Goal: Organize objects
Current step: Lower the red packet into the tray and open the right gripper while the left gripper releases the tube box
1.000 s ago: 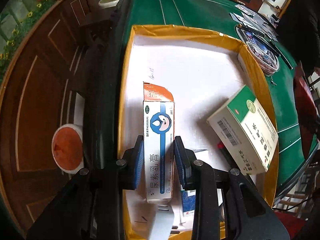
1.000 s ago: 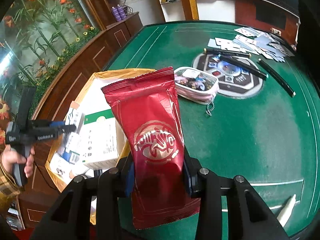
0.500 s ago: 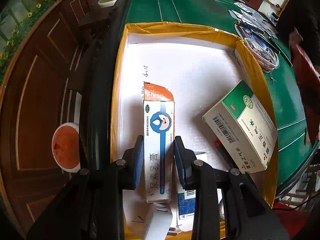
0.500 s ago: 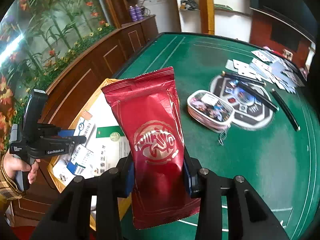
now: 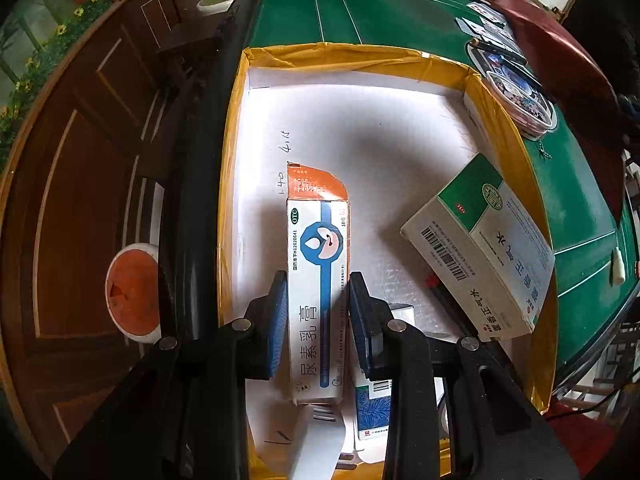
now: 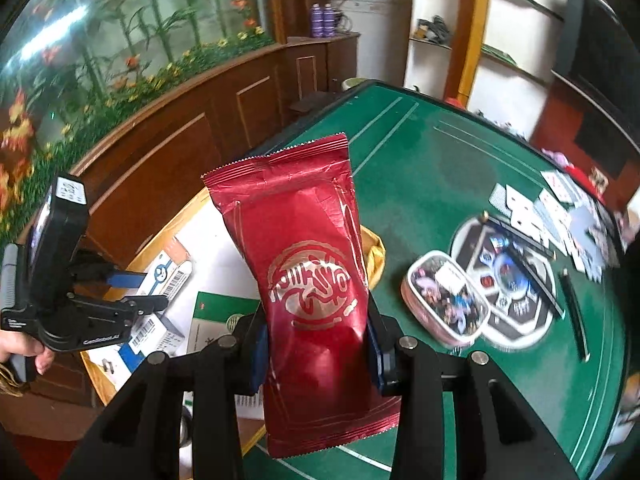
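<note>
Left gripper (image 5: 318,312): clenched on the white-and-blue ointment carton (image 5: 318,280), pads against its long sides, carton pointing down into the box; likely poised to set it on the bare white floor.
Box (image 5: 400,56): yellow-walled and white-lined, sits at the edge of the green table (image 5: 400,8); seemingly the collecting place for loose items.
Already inside: green-and-white medicine box (image 5: 488,248), tilted against the right wall; smaller cartons lie under the left gripper, partly hidden.
Right gripper (image 6: 316,344): grasping the red foil packet (image 6: 308,280) about its middle, held upright above the table just beside the box; probably next to go in.
Packet grip: mid-body hold keeps the soft pouch from folding over.
Oval tin (image 6: 446,298): on the felt, near the scattered playing cards (image 6: 560,208); cards blurred, count unclear.
Left free space: open white floor ahead of the carton.
</note>
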The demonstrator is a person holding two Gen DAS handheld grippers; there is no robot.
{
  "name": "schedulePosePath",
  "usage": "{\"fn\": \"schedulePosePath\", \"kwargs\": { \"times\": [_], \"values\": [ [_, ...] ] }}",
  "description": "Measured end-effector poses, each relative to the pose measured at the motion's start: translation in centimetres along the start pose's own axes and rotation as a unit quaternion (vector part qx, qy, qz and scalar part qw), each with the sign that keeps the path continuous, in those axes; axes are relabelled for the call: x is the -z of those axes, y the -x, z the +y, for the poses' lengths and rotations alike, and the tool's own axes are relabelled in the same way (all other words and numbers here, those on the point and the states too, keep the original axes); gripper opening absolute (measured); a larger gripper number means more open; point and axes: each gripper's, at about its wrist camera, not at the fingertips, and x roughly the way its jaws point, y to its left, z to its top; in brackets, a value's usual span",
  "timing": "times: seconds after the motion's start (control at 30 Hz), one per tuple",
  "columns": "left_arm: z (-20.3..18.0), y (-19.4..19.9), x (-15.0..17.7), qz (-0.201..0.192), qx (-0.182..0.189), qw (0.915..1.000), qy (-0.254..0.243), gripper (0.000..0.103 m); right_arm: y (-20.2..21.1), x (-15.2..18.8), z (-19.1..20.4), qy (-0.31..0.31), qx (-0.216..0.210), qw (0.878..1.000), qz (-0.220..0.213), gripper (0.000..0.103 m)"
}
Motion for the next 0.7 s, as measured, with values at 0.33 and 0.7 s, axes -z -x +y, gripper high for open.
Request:
{"fn": "schedulePosePath", "kwargs": {
  "times": [0.33, 0.7],
  "values": [
    [0.3, -0.2, -0.1, 0.006, 0.007, 1.0, 0.004, 0.029, -4.0, -1.9, 1.4, 0.082, -0.003, 0.996, 0.028, 0.039],
    [1.0, -1.0, -0.7, 0.017, 0.015, 0.9997, 0.008, 0.029, -9.3, -2.6, 3.0, 0.191, 0.001, 0.979, 0.076, 0.039]
  ]
}}
